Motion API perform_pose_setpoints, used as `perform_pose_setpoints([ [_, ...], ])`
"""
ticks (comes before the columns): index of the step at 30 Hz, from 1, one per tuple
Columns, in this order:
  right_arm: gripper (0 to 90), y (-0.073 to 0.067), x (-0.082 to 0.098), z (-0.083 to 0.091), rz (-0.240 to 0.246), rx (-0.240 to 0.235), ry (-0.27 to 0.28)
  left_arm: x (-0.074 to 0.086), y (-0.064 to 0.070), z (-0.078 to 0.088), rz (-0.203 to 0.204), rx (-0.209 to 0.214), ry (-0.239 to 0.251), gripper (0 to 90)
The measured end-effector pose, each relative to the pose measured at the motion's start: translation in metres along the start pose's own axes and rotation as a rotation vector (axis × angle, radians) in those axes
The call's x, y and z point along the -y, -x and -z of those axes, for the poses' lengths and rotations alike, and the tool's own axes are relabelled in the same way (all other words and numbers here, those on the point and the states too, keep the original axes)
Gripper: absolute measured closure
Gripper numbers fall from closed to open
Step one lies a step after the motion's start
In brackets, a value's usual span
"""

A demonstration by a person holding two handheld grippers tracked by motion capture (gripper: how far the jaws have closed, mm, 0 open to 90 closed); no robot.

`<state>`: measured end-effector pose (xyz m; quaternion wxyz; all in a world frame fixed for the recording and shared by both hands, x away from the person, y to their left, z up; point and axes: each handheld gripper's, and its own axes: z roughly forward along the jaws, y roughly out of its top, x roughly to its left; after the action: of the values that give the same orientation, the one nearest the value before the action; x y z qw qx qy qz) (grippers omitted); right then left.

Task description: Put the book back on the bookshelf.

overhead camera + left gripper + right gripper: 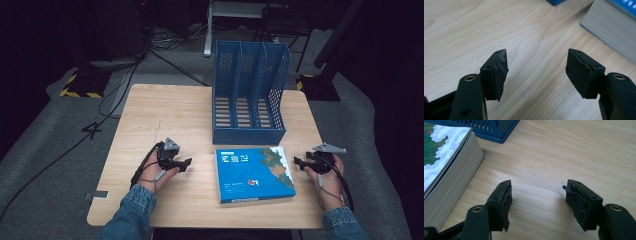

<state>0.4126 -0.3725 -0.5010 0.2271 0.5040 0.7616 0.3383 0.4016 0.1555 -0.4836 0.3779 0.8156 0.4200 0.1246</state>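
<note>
High view: book [254, 174] flat between both tools (jaws apart, empty).

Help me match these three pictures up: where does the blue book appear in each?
High view: blue book lies flat at centre right, between the two grippers.
Left gripper view: its page edge fills the upper right corner.
Right gripper view: it runs down the left edge.
Shared landmark: the blue file rack, just behind the book.

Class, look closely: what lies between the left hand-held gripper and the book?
Nothing: in the high view, bare tabletop separates the left hand-held gripper from the book.
</note>
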Motion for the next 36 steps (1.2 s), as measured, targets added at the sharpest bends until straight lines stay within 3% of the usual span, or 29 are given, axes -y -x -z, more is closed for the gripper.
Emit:
perform_pose_setpoints([
  [3,42.1,-0.001,0.0,0.006,-0.012,-0.011,-0.022,-0.01,0.002,0.003,0.008,0.026,0.019,34.6],
  [9,42.3,-0.007,-0.002,0.021,0.025,0.002,0.001,-0.027,0.005,0.002,0.009,0.069,0.041,34.5],
  [12,41.4,-0.012,0.001,0.028,0.03,-0.001,-0.031,-0.041,0.008,-0.001,0.016,0.117,0.055,34.7],
  [16,41.4,-0.014,0.005,0.035,0.03,0.006,-0.02,-0.053,0.015,-0.007,0.022,0.157,0.058,34.8],
  [18,41.3,-0.015,0.007,0.041,0.024,0.014,-0.009,-0.06,0.021,-0.012,0.032,0.193,0.059,34.8],
  [27,40.3,-0.017,0.018,0.057,0.017,0.041,0.007,-0.072,0.042,-0.046,0.022,0.272,0.005,34.4],
  [32,40.4,-0.018,0.023,0.064,0.015,0.052,0.008,-0.074,0.042,-0.065,0.044,0.29,0.006,32.5],
  [36,40.3,-0.017,0.026,0.066,0.009,0.055,0.011,-0.071,0.041,-0.08,0.038,0.297,-0.029,31.6],
])
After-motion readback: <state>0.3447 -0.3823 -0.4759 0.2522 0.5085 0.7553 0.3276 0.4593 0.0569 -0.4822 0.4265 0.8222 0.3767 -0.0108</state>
